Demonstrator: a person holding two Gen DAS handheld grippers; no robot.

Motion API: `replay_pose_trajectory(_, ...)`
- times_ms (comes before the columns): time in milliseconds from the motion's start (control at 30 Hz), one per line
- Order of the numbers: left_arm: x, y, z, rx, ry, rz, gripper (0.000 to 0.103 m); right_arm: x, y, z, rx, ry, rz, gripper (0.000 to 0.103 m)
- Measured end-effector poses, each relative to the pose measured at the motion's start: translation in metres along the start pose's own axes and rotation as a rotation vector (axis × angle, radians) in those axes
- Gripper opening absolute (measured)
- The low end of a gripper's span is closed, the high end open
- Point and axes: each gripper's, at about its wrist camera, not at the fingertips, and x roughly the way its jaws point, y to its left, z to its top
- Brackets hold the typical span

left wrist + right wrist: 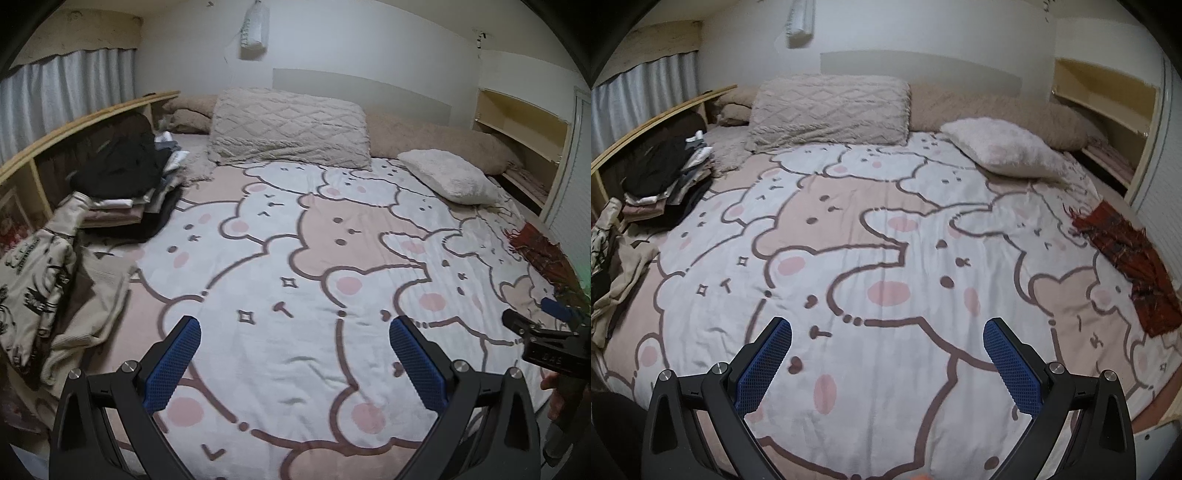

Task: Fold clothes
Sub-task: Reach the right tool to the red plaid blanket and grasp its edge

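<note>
While over the bedspread (295, 258), both claws wide, empty

Soft matt cloth bedspread (886, 229), fluffy pillow (1004, 147), quilted cushion (831, 110), fringed woven scarf (1126, 254), wooden shelf (85, 122)

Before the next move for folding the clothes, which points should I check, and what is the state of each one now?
1. Left gripper jaws open, nothing between them: ok.
2. Right gripper jaws open, nothing between them: ok.
3. Unfolded cream garments lie at the left bed edge, beside the left gripper: ok.
4. Middle of the bear blanket free as folding area: ok.
5. Stack of folded clothes stable: cannot tell.
6. Red scarf needs folding: cannot tell.
</note>
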Motion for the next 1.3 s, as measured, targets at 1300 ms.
replay_pose_trajectory(1300,0.088,-0.045,-0.032,0.07,0.208,0.004,0.103,0.14,-0.462,-0.07,1.04,0.05,-0.902,0.069)
